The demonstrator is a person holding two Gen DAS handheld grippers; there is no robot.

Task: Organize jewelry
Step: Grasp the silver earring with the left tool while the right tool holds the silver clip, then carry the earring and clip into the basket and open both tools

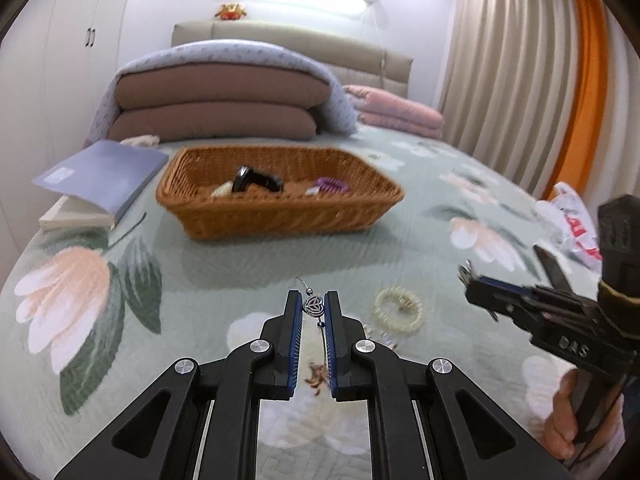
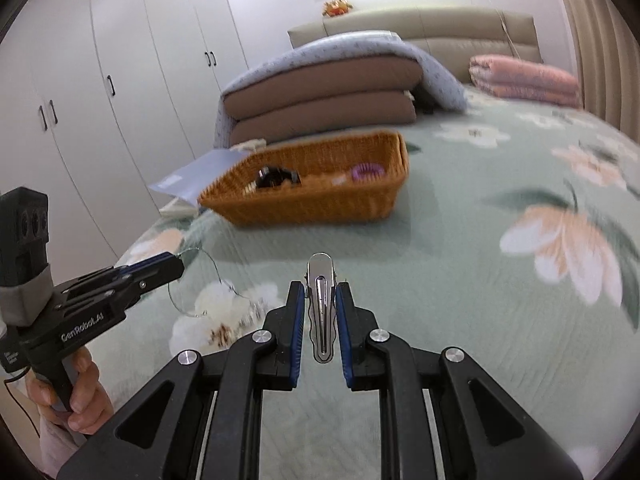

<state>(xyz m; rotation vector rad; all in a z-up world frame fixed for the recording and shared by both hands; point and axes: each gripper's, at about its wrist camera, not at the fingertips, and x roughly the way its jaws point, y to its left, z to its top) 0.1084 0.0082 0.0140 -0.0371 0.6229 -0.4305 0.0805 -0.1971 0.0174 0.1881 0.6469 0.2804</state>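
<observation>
The heart pendant (image 1: 313, 306) was pinched in the nearly closed left gripper (image 1: 313, 312); the metal hair clip (image 2: 321, 312) was clamped in the right gripper (image 2: 321, 316); both were held above the bed (image 2: 460, 264), short of the basket (image 2: 320, 200); the dangling chain could be snagged.

Between the two grippers and the wicker basket (image 1: 280, 204) the bed (image 1: 224, 264) is bare quilt, so the way forward is free. The basket stands open on top, with a black object (image 1: 256, 180) and a purple ring (image 2: 367, 171) inside it. A pale hair tie (image 1: 398, 309) lies near the front. Left of the basket, a book (image 1: 100, 178) blocks the side; folded bedding (image 1: 224, 96) closes the far side.
</observation>
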